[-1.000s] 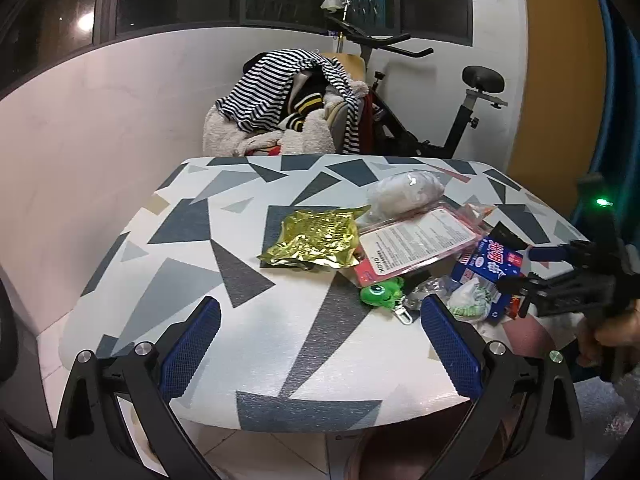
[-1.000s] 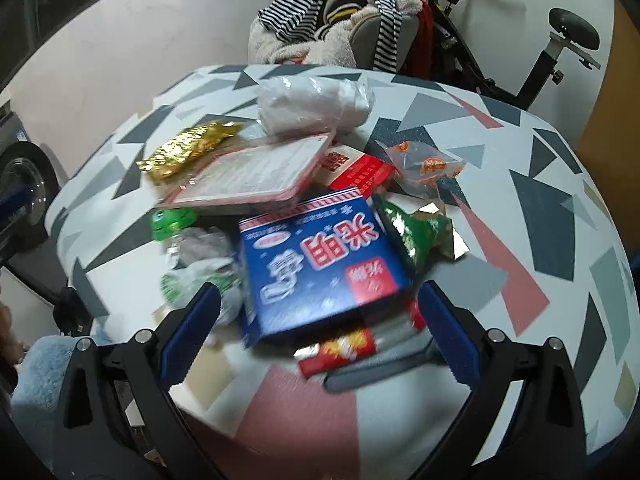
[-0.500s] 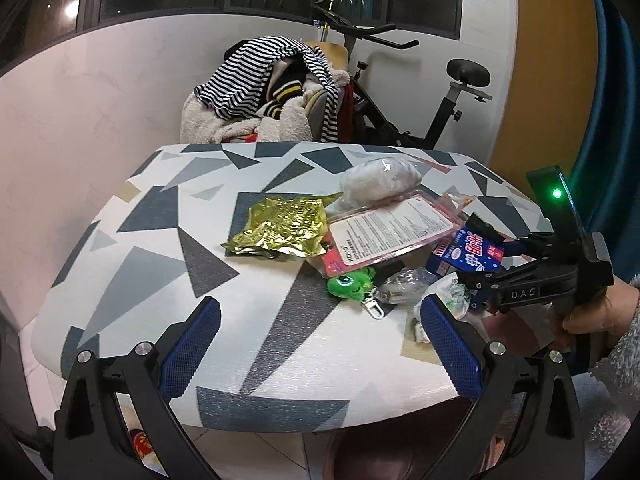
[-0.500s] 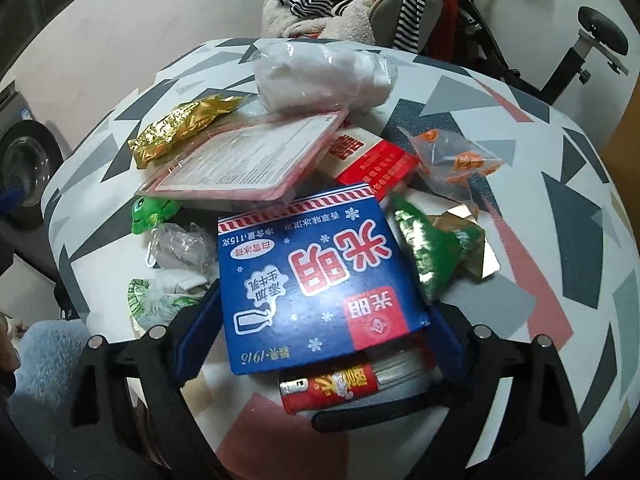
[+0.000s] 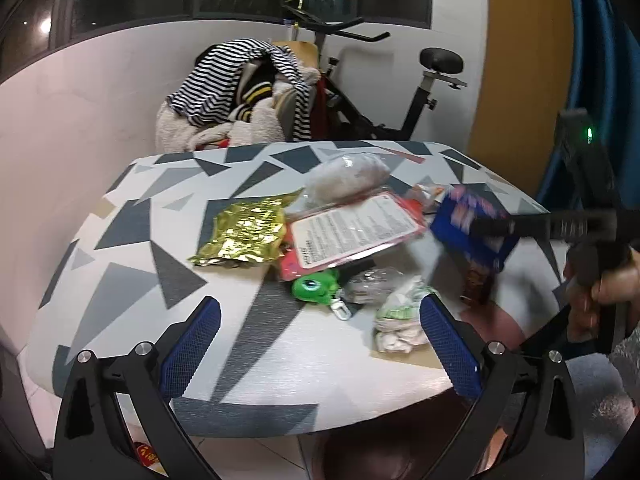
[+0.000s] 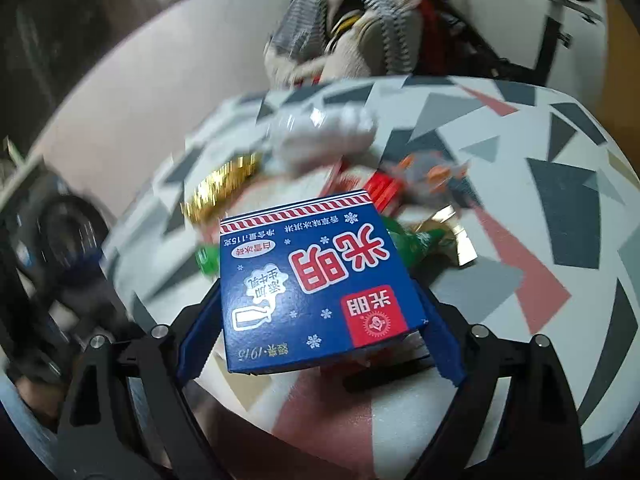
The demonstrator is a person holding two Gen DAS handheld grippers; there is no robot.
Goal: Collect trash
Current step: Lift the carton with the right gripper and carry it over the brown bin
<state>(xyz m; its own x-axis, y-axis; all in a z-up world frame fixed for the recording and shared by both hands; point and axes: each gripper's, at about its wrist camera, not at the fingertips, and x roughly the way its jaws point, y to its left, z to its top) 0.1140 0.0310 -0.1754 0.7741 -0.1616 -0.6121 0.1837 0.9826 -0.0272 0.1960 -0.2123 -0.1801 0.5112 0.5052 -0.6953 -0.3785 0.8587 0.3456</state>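
Note:
My right gripper (image 6: 320,320) is shut on a blue carton with red characters (image 6: 316,280) and holds it lifted above the table; in the left wrist view the carton (image 5: 472,232) hangs tilted over the right side. My left gripper (image 5: 318,344) is open and empty, low at the table's near edge. On the table (image 5: 120,256) lie a gold foil bag (image 5: 244,236), a pink-edged flat packet (image 5: 352,228), a clear bag of white stuff (image 5: 348,176), a green toy (image 5: 314,286) and crumpled wrappers (image 5: 396,316).
A chair heaped with striped clothes (image 5: 240,96) and an exercise bike (image 5: 400,92) stand behind the table. A red box (image 6: 382,190), an orange-printed bag (image 6: 432,176) and a green wrapper (image 6: 416,242) lie past the carton. A washing machine (image 6: 60,232) stands at the left.
My right gripper closed on the blue carton and lifted it off the table, tilting it. My left gripper drifted a little; the view shifted right.

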